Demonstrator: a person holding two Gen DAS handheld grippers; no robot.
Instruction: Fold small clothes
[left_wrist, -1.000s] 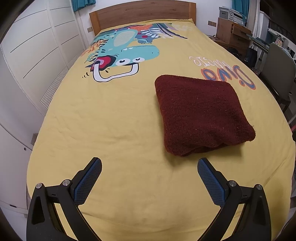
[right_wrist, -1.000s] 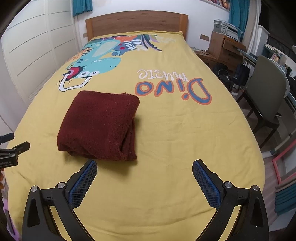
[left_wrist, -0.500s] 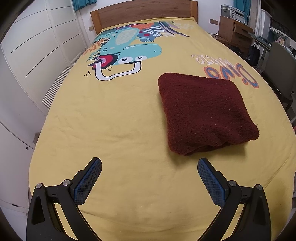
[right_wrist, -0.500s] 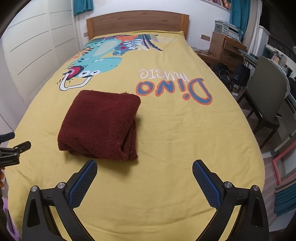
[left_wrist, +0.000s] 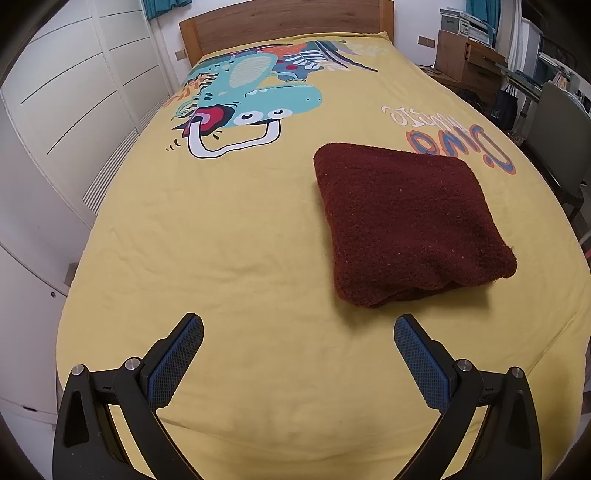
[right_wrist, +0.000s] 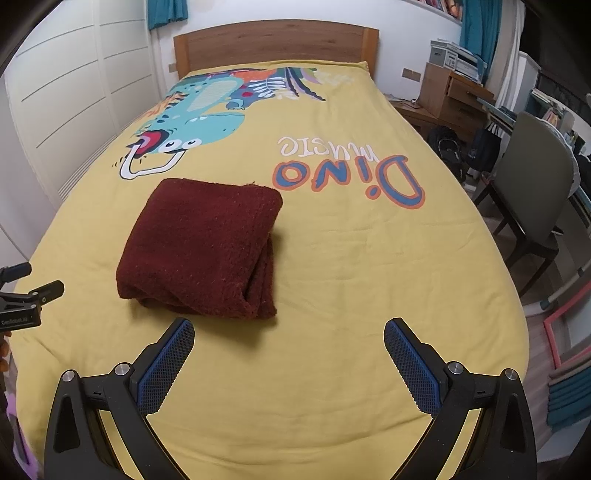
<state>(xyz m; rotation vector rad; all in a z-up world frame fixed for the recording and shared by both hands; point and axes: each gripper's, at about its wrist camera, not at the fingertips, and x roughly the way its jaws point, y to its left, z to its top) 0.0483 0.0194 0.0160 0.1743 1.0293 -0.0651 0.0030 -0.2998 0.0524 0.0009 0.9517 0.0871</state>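
A dark red fuzzy garment (left_wrist: 406, 221) lies folded into a thick square on the yellow bedspread (left_wrist: 240, 240). In the right wrist view it (right_wrist: 201, 247) lies left of centre. My left gripper (left_wrist: 298, 354) is open and empty, held above the bed in front of and left of the garment. My right gripper (right_wrist: 289, 354) is open and empty, in front of and right of the garment. Part of the left gripper (right_wrist: 26, 299) shows at the left edge of the right wrist view.
The bedspread carries a dinosaur print (right_wrist: 192, 122) and "Dino music" lettering (right_wrist: 347, 173). A wooden headboard (right_wrist: 275, 44) stands at the far end. White wardrobe doors (left_wrist: 74, 110) line the left side. A grey chair (right_wrist: 535, 184) and a wooden desk (right_wrist: 454, 96) stand to the right.
Both grippers have stayed open. The views have shifted only slightly; the garment has not moved on the bed.
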